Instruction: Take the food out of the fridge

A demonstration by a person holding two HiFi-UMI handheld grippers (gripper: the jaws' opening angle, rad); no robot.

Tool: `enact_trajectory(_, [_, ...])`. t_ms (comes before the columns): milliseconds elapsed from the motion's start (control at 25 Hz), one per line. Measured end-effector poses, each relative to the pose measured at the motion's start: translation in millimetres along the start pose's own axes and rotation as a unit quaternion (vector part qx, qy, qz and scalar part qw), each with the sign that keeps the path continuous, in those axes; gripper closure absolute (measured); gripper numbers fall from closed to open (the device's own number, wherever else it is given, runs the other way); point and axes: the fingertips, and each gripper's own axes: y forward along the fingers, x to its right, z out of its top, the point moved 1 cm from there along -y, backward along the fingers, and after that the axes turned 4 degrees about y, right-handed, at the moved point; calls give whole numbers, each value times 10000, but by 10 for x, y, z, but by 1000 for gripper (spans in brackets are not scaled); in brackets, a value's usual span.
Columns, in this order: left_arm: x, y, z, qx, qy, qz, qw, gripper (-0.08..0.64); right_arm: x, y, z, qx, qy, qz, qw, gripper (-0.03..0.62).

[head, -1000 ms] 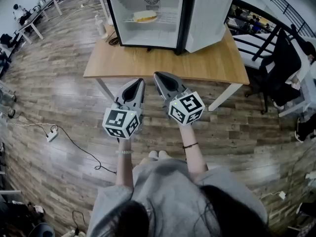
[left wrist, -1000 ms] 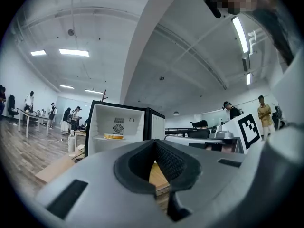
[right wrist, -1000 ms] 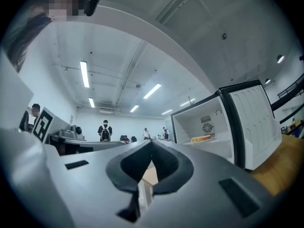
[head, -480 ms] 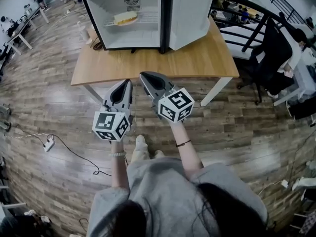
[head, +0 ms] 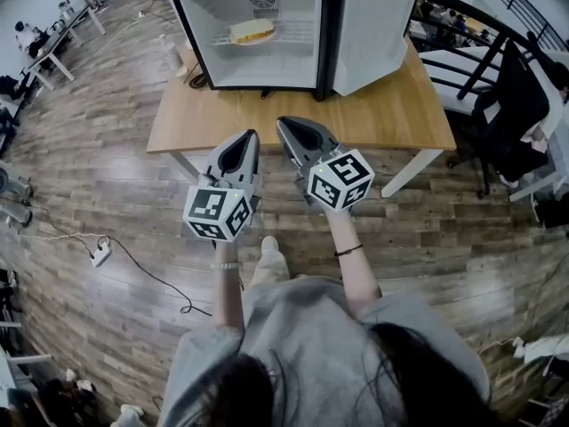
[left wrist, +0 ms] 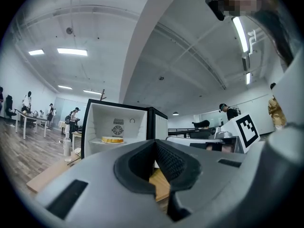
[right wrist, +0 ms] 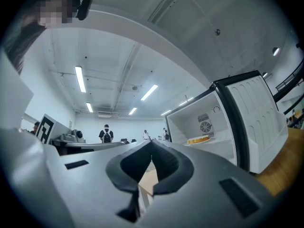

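**Status of task: approach stage; retrieval not begun.**

1. Fridge point(head: 203, 34): stood on the table point(head: 391, 114) in the upper centre of the head view. Its door point(head: 373, 34) was swung fully open to the right of the frame, so the opening step required no further action.
2. Food point(head: 252, 31): a flat, pale-yellow item. It lay on the wire shelf point(head: 298, 34) in the upper half of the fridge interior, left of centre, and was untouched. Both gripper views showed it on that shelf, far ahead of the claw tips.
3. Left claw point(head: 252, 135): clenched, tips together, nothing between them. It was held over the floor point(head: 107, 176), short of the near table edge, and pointed toward the fridge.
4. Right claw point(head: 283, 121): clenched, tips together, nothing held. It was positioned just beside the left claw, slightly higher in the frame, at the near table edge.

**Remaining work, as judged from this state:**

- One claw would have to be released and carried across the table into the fridge.
- The claw would then close on the food.
- The food would then be lifted off the shelf and out through the open front.

No part of the removal itself had been completed.
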Motion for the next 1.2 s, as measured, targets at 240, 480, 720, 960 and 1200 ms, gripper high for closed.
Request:
enact_trajectory(240, [-432, 204, -30, 36, 20, 25, 10000, 552, 167, 431, -47, -18, -12, 15, 10000, 583])
enact_trajectory(480, [-789, 437, -82, -32, 1, -118, 9999, 552, 348, 795, -89, -37, -12, -90, 10000, 583])
enact_trajectory(720, [-1096, 614, -167, -83, -46, -298, 9995, 552, 497, 1115, -176, -48, 25, -219, 9997, 583])
enact_trajectory(960, [-1358, 791, -265, -144, -80, -457, 9988, 552, 656, 1392, -285, -68, 79, -371, 9993, 583])
enact_trajectory(1200, [-1590, 954, -372, -176, -130, -614, 9979, 552, 798, 1610, -395, -34, 169, -527, 9985, 583])
